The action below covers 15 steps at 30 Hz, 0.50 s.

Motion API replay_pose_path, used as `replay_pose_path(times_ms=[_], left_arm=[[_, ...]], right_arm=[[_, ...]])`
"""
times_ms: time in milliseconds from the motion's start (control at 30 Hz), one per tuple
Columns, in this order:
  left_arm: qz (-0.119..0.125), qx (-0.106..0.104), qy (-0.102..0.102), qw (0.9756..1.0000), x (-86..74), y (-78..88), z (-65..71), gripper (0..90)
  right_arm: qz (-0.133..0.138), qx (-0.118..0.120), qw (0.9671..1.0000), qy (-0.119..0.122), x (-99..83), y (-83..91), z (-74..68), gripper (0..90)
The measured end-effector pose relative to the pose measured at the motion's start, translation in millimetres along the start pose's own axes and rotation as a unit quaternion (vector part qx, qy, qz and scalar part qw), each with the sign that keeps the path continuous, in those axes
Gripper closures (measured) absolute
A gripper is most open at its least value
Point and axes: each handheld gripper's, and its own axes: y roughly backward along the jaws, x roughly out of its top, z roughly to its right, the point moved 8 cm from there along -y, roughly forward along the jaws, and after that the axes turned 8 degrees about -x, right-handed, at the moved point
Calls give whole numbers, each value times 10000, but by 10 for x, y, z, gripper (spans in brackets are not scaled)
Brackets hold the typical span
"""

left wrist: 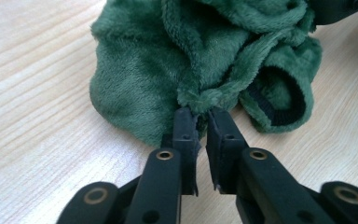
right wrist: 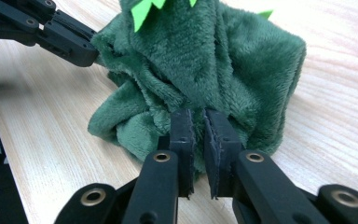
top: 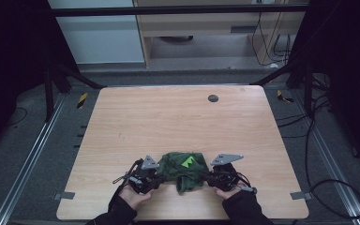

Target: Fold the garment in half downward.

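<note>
A crumpled dark green plush garment (top: 185, 169) with bright green spikes (top: 187, 162) lies near the front edge of the wooden table (top: 178, 122). My left gripper (top: 161, 178) is at its left side and my right gripper (top: 209, 178) at its right. In the left gripper view, the left gripper (left wrist: 203, 114) pinches a bunched fold of the garment (left wrist: 168, 56) at its tips, with the jaws a narrow gap apart. A black-lined cuff (left wrist: 279, 109) hangs beside it. In the right gripper view, the right gripper (right wrist: 198, 114) has its tips sunk in the plush garment (right wrist: 205, 60), also narrowly apart.
A dark round plug (top: 213, 98) sits in the table near its far edge. Grey tape tabs (top: 64, 195) mark the front corners. Metal rails and loose cables (top: 318, 140) run on the floor on both sides. The person's hands reach in from the front edge.
</note>
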Motion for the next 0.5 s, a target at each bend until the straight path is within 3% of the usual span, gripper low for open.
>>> replay_pose_path(times_ms=[267, 500], left_arm=[[384, 128, 70, 9992, 105, 257, -56, 755], [631, 294, 207, 9974, 230, 368, -182, 749]], right_arm=[[303, -77, 9995, -62, 128, 148, 53, 805], [523, -261, 9982, -135, 255, 232, 190, 807]])
